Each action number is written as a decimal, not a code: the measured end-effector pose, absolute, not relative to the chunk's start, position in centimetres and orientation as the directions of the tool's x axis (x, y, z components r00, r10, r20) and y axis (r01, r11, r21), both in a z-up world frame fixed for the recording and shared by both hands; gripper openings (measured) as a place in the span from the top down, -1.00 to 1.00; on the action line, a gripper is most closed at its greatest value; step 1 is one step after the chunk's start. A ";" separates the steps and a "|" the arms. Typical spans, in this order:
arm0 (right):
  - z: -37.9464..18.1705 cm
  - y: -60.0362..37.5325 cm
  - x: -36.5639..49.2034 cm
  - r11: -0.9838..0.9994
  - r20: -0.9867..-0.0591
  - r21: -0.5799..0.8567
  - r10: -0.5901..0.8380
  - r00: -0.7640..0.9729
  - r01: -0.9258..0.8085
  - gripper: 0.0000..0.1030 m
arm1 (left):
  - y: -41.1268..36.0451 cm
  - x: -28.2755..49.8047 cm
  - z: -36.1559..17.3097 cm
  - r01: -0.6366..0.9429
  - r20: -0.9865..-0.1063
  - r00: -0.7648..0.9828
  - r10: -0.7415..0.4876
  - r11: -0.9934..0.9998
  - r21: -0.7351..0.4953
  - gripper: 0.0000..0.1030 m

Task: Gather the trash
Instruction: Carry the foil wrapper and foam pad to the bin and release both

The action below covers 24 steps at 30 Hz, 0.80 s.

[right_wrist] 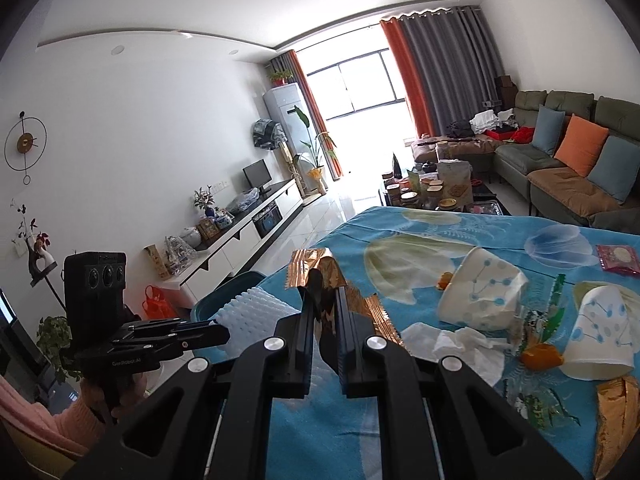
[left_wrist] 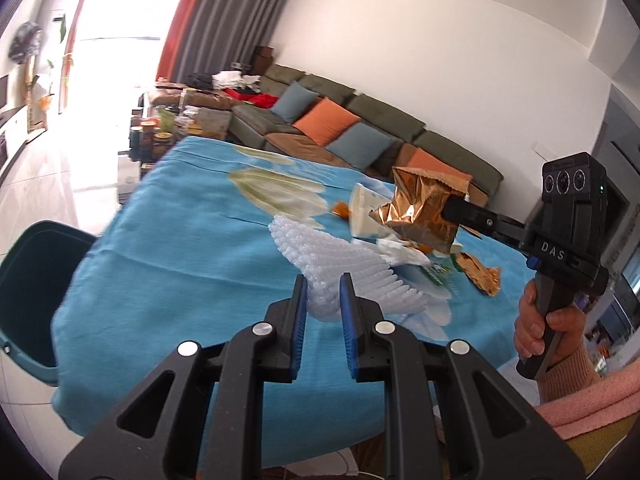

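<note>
My right gripper (right_wrist: 324, 292) is shut on a crumpled copper foil wrapper (right_wrist: 316, 268) and holds it above the blue-clothed table; it also shows in the left wrist view (left_wrist: 420, 208). My left gripper (left_wrist: 324, 284) stands narrowly parted, with the edge of a white foam net sleeve (left_wrist: 340, 264) between its fingers; I cannot tell whether it grips. The sleeve also shows in the right wrist view (right_wrist: 256, 308). A dark teal bin (left_wrist: 36, 276) stands at the table's left edge. Paper cups (right_wrist: 480, 292), tissues (right_wrist: 452, 344), orange peel (right_wrist: 540, 356) and another foil wrapper (right_wrist: 616, 420) lie on the cloth.
The table's blue floral cloth (left_wrist: 180, 240) hangs over the near edge. A sofa with cushions (left_wrist: 340, 124) runs behind the table. A coffee table with jars (right_wrist: 432, 188) stands beyond. A pink packet (right_wrist: 618, 258) lies at the far right.
</note>
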State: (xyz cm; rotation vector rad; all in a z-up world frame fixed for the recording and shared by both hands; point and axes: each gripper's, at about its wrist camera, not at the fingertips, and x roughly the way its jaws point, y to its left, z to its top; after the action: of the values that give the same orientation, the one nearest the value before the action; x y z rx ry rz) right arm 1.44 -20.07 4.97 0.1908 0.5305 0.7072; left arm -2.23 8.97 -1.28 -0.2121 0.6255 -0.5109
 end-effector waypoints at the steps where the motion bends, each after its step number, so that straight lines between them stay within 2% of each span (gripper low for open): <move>1: 4.9 -19.8 1.7 0.744 -0.399 0.341 0.668 0.628 -0.574 0.83 | 9.4 -2.3 -1.2 0.381 -0.504 0.699 -0.507 0.861 -0.338 0.67; 24: 5.1 -8.3 6.1 0.568 -0.420 0.373 0.809 0.412 -0.734 0.83 | 18.9 -4.4 0.0 0.127 -0.490 0.826 -0.278 0.939 -0.320 0.67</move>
State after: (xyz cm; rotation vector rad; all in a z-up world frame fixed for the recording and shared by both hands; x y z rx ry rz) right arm 6.08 -8.28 5.11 0.1376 0.6059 0.9739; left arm -4.37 18.87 -0.01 -0.2809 0.5591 -0.2181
